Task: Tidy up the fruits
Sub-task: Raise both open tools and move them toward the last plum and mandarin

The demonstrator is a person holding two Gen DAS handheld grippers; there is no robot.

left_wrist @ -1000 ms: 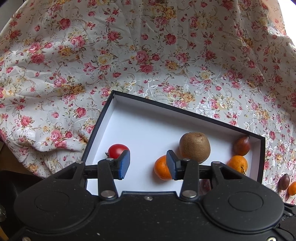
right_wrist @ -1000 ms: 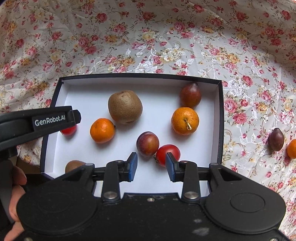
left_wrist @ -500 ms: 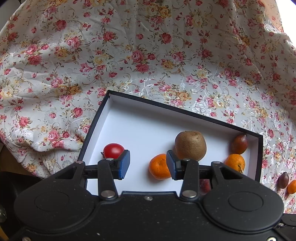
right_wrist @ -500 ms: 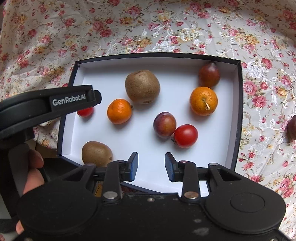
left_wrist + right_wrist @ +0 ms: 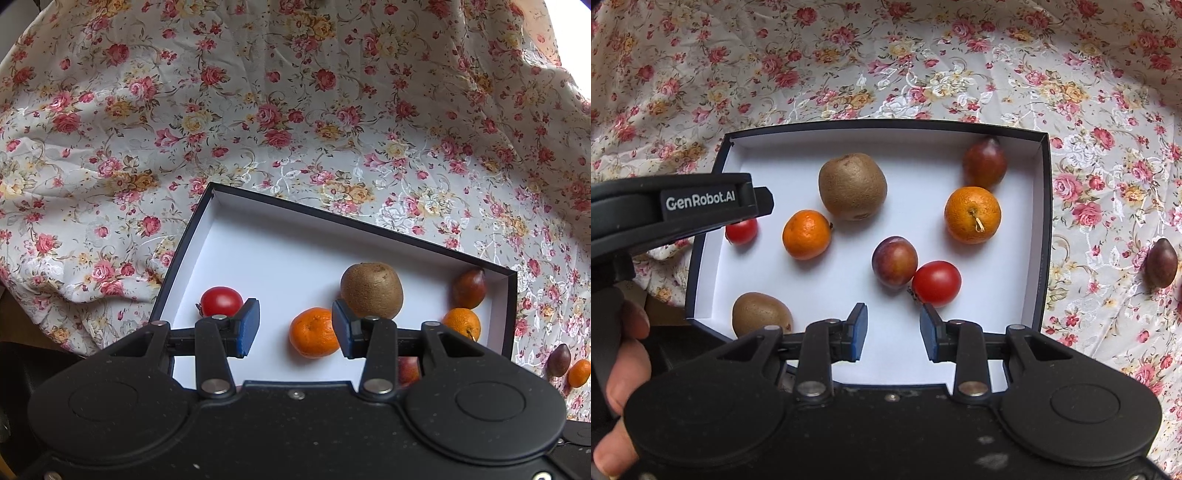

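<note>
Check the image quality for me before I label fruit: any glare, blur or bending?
Left wrist view: blown-out white glare top right, floral cloth curved by the fisheye. Right wrist view: sharp, evenly lit, soft shadows under fruit in the box, whose rim bows.

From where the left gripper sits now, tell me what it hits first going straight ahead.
Most likely the mandarin: it lies just ahead of the open left gripper, toward its right finger. The kiwi sits behind it. Depth is hard to judge through the fisheye.

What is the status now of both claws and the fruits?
Left claw open, empty. Right claw open, empty, above black white-lined box. Dark oval plum outside on floral cloth. Nothing blocking.
</note>
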